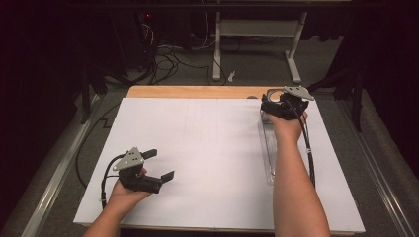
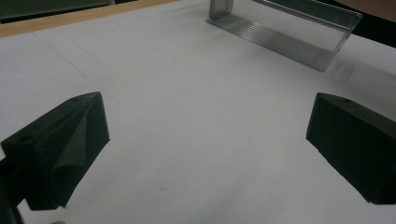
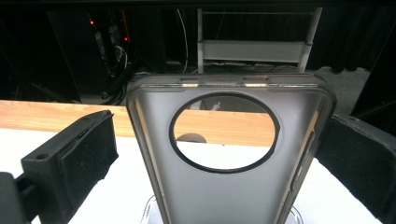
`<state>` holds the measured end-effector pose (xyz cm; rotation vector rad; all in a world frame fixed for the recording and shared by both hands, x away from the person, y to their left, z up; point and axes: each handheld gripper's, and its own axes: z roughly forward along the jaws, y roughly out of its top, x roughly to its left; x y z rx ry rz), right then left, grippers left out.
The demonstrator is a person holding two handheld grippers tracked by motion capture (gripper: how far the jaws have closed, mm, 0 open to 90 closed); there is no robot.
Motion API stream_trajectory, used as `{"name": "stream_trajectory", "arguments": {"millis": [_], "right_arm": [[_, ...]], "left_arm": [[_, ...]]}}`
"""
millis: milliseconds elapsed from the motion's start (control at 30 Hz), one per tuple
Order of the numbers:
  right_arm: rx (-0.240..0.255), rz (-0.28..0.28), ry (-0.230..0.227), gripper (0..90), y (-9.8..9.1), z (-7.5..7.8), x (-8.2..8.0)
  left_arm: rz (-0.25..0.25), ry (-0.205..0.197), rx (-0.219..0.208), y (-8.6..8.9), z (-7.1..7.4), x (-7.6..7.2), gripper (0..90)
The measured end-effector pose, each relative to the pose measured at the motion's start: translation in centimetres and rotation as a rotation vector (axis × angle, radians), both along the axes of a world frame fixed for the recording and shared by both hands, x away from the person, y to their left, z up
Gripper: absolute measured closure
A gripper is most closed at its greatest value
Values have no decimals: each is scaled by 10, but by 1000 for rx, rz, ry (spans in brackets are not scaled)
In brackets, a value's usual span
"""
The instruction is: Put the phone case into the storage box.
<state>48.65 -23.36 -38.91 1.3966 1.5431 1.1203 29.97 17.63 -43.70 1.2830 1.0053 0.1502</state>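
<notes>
Phone case: a grey see-through phone case [image 3: 229, 186] with a big round camera hole stands between the jaws of the right gripper [image 1: 282, 104], at the far right part of the table.
Which way it lies: in the right gripper view the case rises straight up in front of the camera, with the round hole near its top end. Its long side runs up and away from the hand.
Right gripper: its jaws are spread wide. One black pad [image 3: 88, 149] sits left of the case and the other sits right. I cannot tell if the pads touch the case edges; the left one looks a bit apart.
Clear tray: a long clear plastic tray [image 1: 268, 148] lies on the white sheet [image 1: 197, 148] under the right arm. It runs from near the person to far away. The case bottom seems to sit at its far end.
Left gripper: the left gripper [image 1: 159, 165] hangs open and empty over the near left part of the sheet. It points across toward the tray [image 2: 285, 35].
Who is nearer: the right gripper is right at the case. The left one is well apart from it.
Next move, my guess: the right jaws need to close in on the two long edges of the case.
</notes>
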Motion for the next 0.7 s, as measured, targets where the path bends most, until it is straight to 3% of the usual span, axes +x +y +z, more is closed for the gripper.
{"name": "stream_trajectory", "arguments": {"millis": [700], "right_arm": [[16, 18, -10, 1, -5, 2, -17]], "left_arm": [[11, 7, -9, 2, 0, 2, 2]]}}
